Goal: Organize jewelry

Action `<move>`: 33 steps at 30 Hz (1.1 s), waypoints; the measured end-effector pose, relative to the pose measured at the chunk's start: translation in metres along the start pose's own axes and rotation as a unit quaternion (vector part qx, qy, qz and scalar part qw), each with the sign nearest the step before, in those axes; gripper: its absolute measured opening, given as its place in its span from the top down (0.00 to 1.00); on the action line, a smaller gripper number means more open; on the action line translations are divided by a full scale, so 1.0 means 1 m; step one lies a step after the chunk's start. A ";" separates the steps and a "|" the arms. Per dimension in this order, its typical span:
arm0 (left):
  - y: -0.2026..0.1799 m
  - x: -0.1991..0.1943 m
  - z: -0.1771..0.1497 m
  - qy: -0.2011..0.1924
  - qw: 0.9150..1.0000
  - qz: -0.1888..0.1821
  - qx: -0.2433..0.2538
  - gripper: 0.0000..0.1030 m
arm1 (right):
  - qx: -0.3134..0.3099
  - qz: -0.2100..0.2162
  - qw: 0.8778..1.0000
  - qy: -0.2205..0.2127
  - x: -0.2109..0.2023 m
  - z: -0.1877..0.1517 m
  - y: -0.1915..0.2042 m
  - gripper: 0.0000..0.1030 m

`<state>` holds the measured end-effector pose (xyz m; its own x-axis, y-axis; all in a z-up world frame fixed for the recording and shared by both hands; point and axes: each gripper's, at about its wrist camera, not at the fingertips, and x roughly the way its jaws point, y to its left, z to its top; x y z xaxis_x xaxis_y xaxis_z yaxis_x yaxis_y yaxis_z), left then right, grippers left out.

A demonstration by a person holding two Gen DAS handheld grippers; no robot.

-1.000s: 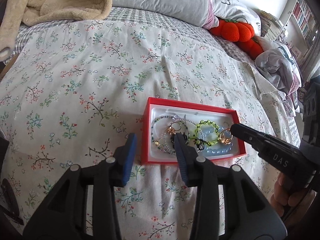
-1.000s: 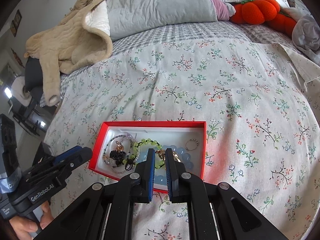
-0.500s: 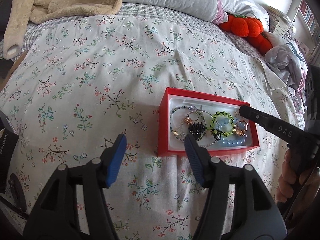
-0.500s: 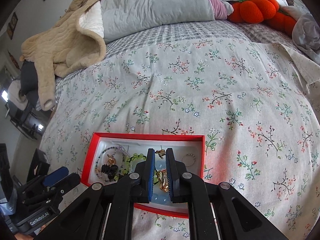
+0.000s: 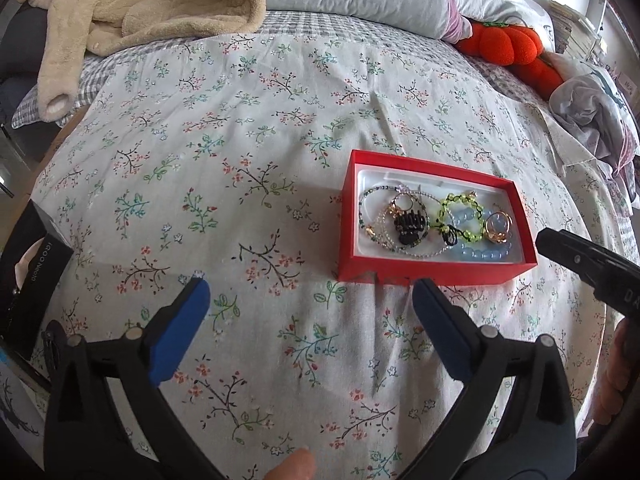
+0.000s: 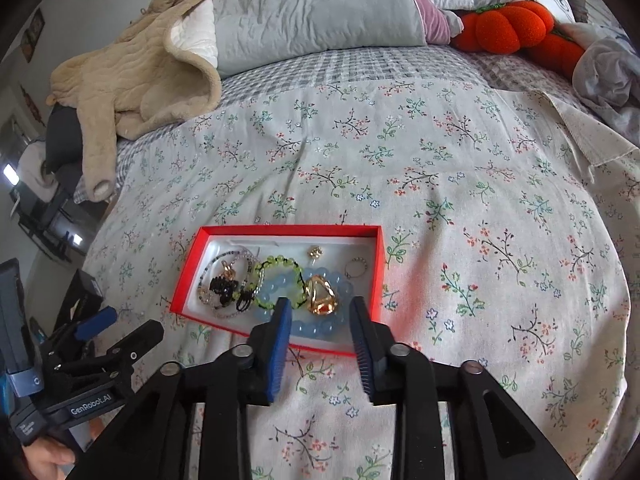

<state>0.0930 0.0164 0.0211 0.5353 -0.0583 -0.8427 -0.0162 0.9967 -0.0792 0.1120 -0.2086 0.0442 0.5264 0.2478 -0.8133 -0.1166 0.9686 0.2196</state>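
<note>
— Closest first, the right gripper (image 6: 320, 304). How about the fingers (image 6: 280, 332)?
— Apart, about half way. Just now opening. Not pinching a thing.
— And just past the tips?
— Gold ring (image 6: 322, 295), lying loose in the red box (image 6: 280, 229), showing in the gap between the fingers.
— The left gripper (image 5: 309, 286)?
— Fingers as wide apart as can be, just now opening too. Only the flowery bed (image 5: 240, 140) between them.
— Which hand nearer to the jewelry?
— The right one, most likely. Tips right over the near wall of the box. Left tips short of it, with the box ahead and off to the right.
— Which way long, the box?
— Long side going left to right across the right fingers, a bit slanted.
— Inside, near to far?
— Blue bead bracelet (image 6: 280, 282) first, gold ring on top of it. Then a green bead bracelet (image 6: 280, 260), and a black clip (image 6: 222, 285) tangled in clear bead strings on the left. By the far wall, a tiny gold stud (image 6: 315, 252) and a thin little ring (image 6: 355, 267). All mixed in one tray, no small rooms.
— Way at the back?
— Beige robe (image 6: 132, 72), grey pillow (image 6: 312, 8), orange plush pumpkin (image 6: 504, 26).
</note>
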 end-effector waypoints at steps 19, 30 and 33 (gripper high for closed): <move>-0.008 -0.004 -0.045 0.018 0.999 0.028 0.034 0.01 | -0.031 -0.106 0.993 0.029 -0.010 -0.076 0.008 0.00; -0.018 0.002 -0.048 0.024 0.999 0.030 0.038 0.01 | -0.037 -0.105 0.993 0.038 -0.003 -0.078 0.015 0.00; -0.020 0.004 -0.048 0.026 0.998 0.029 0.040 0.01 | -0.036 -0.106 0.993 0.037 -0.002 -0.077 0.014 0.00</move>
<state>0.0546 -0.0066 -0.0061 0.4909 -0.0017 -0.8712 0.0237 0.9997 0.0114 0.0443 -0.1936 0.0080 0.4822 0.0359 -0.8753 -0.0705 0.9975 0.0021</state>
